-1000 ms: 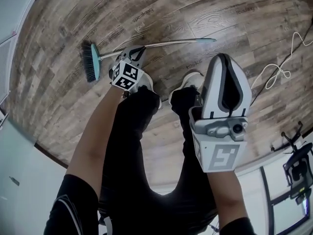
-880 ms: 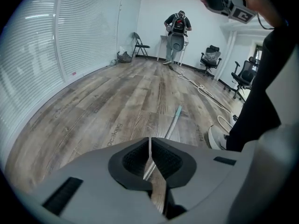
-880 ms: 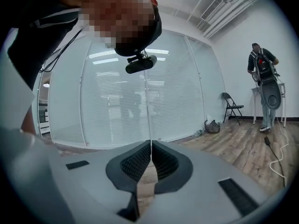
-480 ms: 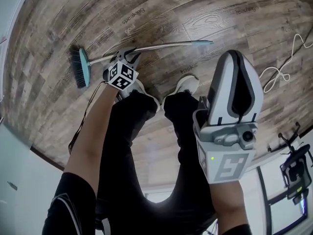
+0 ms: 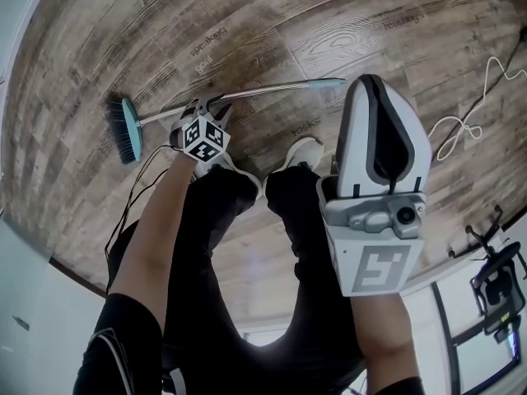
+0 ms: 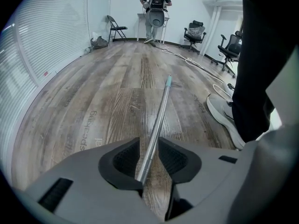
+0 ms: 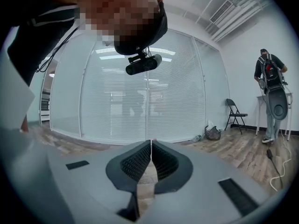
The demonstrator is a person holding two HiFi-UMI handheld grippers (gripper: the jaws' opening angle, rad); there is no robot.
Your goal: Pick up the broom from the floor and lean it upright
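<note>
**A:** Where is the broom point(image 5: 263, 88) now?

**B:** It lies flat on the floor point(image 5: 370, 23), brush at the left, handle running to the right. The left hand-held gripper point(image 5: 212, 105) has just been opening its jaws. They stand apart around the handle, not pressing it yet. The right hand-held gripper point(image 5: 377, 85) is clenched and empty.

**A:** So what is left?

**B:** I think everything: to grasp, lift and lean it upright.

Floor point(image 5: 346, 23) beyond broom handle point(image 5: 272, 90) lay open. 2 shoes point(image 5: 306, 150) stood close on near side; white cable point(image 5: 461, 123) lay well right.
</note>
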